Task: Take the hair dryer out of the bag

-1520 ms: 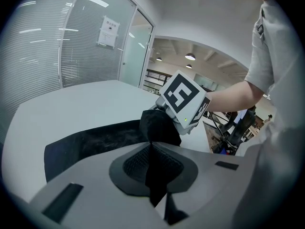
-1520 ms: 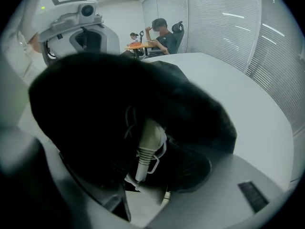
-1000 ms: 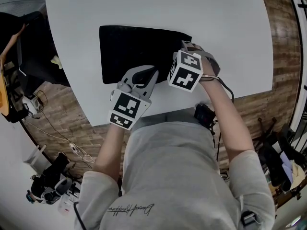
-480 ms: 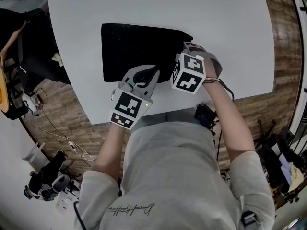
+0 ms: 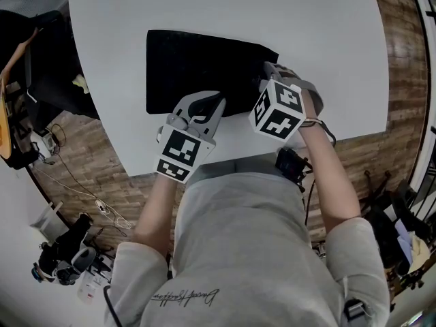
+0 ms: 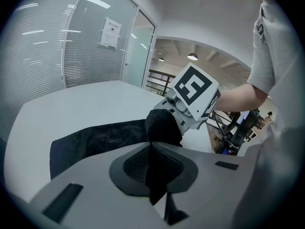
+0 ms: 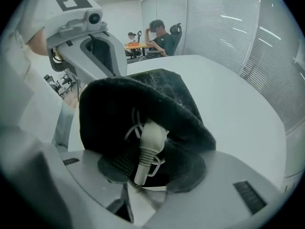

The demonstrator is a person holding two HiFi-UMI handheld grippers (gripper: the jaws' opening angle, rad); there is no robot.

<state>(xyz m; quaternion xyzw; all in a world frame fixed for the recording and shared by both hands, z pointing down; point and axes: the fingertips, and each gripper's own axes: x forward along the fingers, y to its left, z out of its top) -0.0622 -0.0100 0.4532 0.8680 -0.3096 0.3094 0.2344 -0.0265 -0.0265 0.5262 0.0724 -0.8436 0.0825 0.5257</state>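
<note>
The left gripper (image 5: 203, 105) is pinching the near edge of the black bag (image 5: 197, 67). Its two grey jaws are pressed together on a fold of the dark cloth, and the fold stands up between the pads. The marker cube (image 5: 179, 155) on that gripper faces up towards the person's head, just over the table's near edge.

The bag lies flat on the white table (image 5: 225, 12), close to the person, stretched sideways with its shut end to the left and its mouth to the right. The cloth at the mouth is bunched up into a hood.

At that mouth sits the right gripper (image 5: 266, 72), angled steeply down, with its jaws reaching into the opening. They have just been closing. Between them lies a white ribbed cord end (image 7: 148, 142) with thin loops of white wire around it. That is all of the hair dryer that shows, and the rest is under the black cloth. From where I look, the pads seem a little short of pressing on the cord end, though the dark cloth behind makes this hard to judge.
</note>
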